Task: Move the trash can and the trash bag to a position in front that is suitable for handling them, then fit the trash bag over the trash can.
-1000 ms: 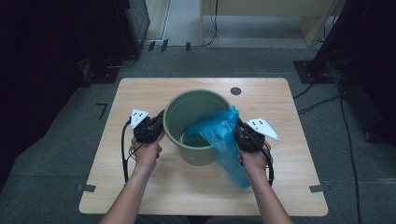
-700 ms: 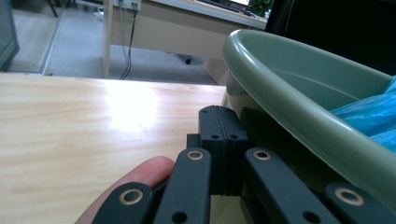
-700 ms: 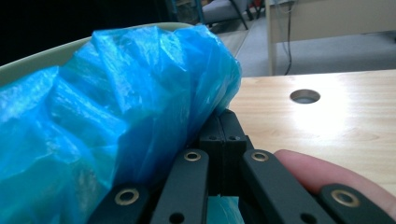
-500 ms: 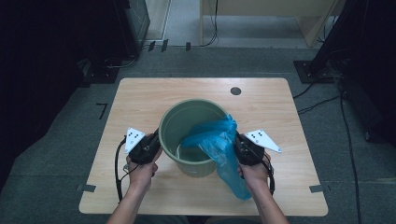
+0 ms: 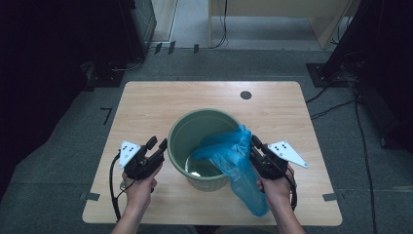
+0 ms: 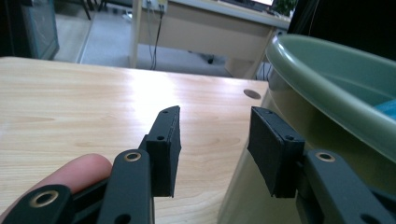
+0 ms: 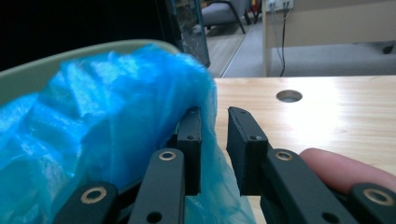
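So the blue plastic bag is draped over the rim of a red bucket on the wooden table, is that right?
Not quite: the bucket is green, not red, as the high view shows. The blue plastic bag does hang over its rim, on the wooden table.

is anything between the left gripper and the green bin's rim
Nothing visible does. The left gripper has just been opening its jaws, with nothing between them, and it sits beside the green bin over bare table. The blue bag hangs over the opposite side, by the right gripper.
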### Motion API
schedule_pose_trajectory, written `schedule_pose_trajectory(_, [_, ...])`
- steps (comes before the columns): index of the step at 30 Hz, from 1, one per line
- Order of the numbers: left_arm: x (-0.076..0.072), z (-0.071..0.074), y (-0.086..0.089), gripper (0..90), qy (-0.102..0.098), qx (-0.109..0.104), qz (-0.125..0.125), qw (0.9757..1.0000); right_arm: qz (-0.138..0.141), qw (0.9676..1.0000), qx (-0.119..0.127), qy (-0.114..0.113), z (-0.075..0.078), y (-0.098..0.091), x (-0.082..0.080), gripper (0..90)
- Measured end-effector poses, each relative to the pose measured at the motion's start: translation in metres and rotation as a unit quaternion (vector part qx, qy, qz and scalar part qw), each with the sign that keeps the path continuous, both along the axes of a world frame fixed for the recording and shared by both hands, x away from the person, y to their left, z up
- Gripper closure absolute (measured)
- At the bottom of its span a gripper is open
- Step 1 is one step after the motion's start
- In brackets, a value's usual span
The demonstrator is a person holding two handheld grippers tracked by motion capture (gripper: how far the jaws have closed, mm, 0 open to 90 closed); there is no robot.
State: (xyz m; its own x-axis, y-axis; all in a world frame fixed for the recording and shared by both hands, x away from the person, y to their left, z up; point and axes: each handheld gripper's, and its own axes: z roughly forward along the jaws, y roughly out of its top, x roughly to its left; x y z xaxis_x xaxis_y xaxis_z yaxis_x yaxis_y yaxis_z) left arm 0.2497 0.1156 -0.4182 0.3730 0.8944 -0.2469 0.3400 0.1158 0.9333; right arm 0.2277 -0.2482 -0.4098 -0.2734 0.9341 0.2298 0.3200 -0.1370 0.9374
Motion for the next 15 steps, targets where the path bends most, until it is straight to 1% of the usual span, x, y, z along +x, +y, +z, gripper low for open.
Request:
schedule_pose_trajectory(3, [-0.003,0.000,0.002,52.6,-0.004,0.001,-0.002,1.0000,-0.001,1.0000,0.005,-0.003,0.002,-0.001,-0.002,76.0])
schedule_pose_trajectory(4, [-0.005,0.000,0.000,52.4,-0.002,0.003,-0.009,1.0000,0.001,1.0000,0.006,-0.003,0.002,0.000,-0.002,76.0])
schedule_pose_trajectory(5, [-0.005,0.000,0.000,51.9,-0.002,0.003,-0.009,1.0000,0.001,1.0000,0.005,-0.002,0.002,0.002,-0.002,77.0])
schedule_pose_trajectory(6, [-0.005,-0.001,-0.002,51.9,-0.001,0.004,-0.013,0.9999,0.001,1.0000,0.005,-0.002,0.002,0.002,-0.002,77.0])
schedule_pose_trajectory(7, [-0.005,-0.002,-0.009,51.7,0.001,0.006,-0.023,0.9997,-0.001,1.0000,0.006,-0.001,0.002,0.005,-0.002,77.2])
schedule_pose_trajectory(8, [-0.005,-0.002,-0.009,53.5,0.001,0.006,-0.023,0.9997,0.002,1.0000,0.008,-0.001,0.002,0.006,-0.001,78.2])
schedule_pose_trajectory(9, [-0.006,-0.002,-0.013,55.7,0.000,0.011,-0.020,0.9997,-0.001,1.0000,0.008,0.002,0.002,0.007,0.000,79.0])
schedule_pose_trajectory(10, [-0.005,-0.001,-0.015,55.7,-0.002,0.016,-0.013,0.9998,-0.001,1.0000,0.008,0.002,0.002,0.007,0.000,79.0])
schedule_pose_trajectory(11, [-0.003,-0.001,-0.017,56.1,0.001,0.017,-0.011,0.9998,-0.004,1.0000,0.004,0.005,0.001,0.009,0.003,79.3])
schedule_pose_trajectory(13, [0.002,0.000,-0.019,56.2,0.007,0.013,-0.013,0.9998,-0.002,1.0000,0.005,0.008,-0.001,0.011,0.005,80.8])
schedule_pose_trajectory(14, [0.008,0.000,-0.022,58.2,0.009,0.009,-0.004,0.9999,-0.010,0.9999,0.005,0.004,-0.003,0.014,0.009,81.7])
schedule_pose_trajectory(15, [0.011,0.000,-0.023,58.3,0.013,0.007,-0.004,0.9999,-0.013,0.9999,0.007,0.005,-0.003,0.014,0.012,81.7])
